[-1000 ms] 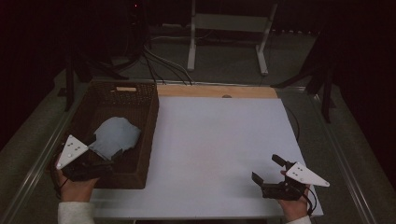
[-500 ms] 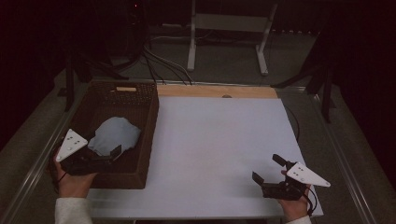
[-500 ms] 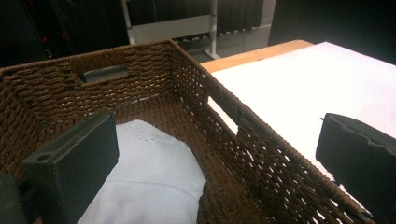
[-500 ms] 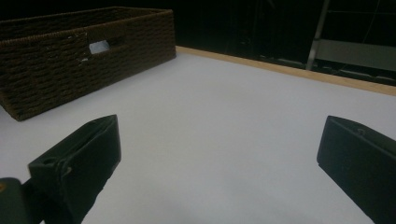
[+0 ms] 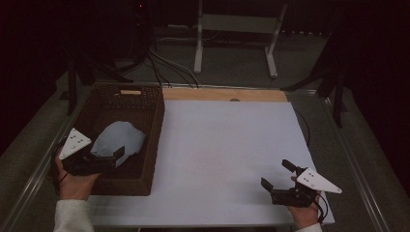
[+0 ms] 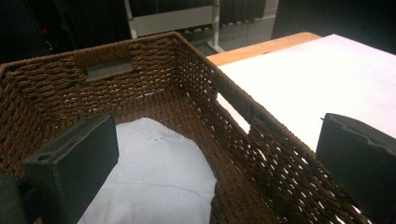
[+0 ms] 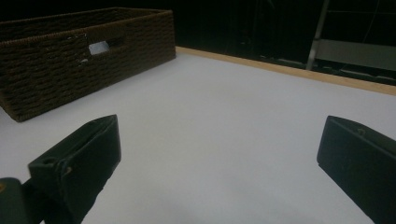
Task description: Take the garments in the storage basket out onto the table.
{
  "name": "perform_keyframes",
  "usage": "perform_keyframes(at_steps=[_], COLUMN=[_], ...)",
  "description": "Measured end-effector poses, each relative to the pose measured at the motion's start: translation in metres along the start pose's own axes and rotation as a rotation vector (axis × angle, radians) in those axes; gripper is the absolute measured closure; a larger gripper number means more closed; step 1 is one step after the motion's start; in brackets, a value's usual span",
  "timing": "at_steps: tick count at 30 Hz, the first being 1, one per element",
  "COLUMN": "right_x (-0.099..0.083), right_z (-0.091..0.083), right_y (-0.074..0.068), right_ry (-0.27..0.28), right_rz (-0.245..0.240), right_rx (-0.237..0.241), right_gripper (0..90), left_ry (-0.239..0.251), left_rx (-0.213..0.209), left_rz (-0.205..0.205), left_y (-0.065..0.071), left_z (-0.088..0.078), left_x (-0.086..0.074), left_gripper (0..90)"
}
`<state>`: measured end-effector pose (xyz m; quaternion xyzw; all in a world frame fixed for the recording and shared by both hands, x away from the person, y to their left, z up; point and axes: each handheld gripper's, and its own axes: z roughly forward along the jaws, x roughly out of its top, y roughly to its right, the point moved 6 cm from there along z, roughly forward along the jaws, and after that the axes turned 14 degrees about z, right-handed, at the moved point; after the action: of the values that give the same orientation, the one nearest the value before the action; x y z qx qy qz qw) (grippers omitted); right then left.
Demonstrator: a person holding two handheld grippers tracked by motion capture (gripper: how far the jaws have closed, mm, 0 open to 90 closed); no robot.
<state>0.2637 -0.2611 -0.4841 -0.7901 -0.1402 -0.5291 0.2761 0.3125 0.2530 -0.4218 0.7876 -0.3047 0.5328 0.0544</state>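
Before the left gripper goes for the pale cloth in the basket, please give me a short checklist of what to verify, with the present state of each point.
1. left gripper open wide: ok.
2. pale cloth lies loose in the woven basket, nothing on it: ok.
3. One jaw over the cloth, the other over the basket wall, so it may catch the rim: not ok.
4. right gripper open, apart over the white table: ok.
5. Cloth fold thin enough to pinch: cannot tell.
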Motion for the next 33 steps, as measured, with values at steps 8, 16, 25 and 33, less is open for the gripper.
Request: perform_keyframes(at_steps=[8,16,25,33], right_x=[0.001,0.001,0.0,0.001], right_z=[-0.001,-0.001,-0.001,-0.001], right_y=[0.001,0.0,0.0,0.0], right_ry=[0.003,0.003,0.002,0.007], right_rz=[0.001,0.001,0.002,0.006], right_rx=[0.0,0.0,0.002,0.005], right_gripper=[0.0,0.0,0.0,0.0], left_ry=[-0.033,-0.055,-0.092,-0.098], left_rx=[-0.002,-0.009,-0.019,-0.038], left_rz=[0.009,0.015,0.019,0.027], left_y=[-0.007,-0.011,-0.017,-0.021], left_z=[0.005,0.01,0.017,0.022], left_x=[0.001,0.002,0.003,0.004], left_gripper=[0.4,0.4,0.4,0.4])
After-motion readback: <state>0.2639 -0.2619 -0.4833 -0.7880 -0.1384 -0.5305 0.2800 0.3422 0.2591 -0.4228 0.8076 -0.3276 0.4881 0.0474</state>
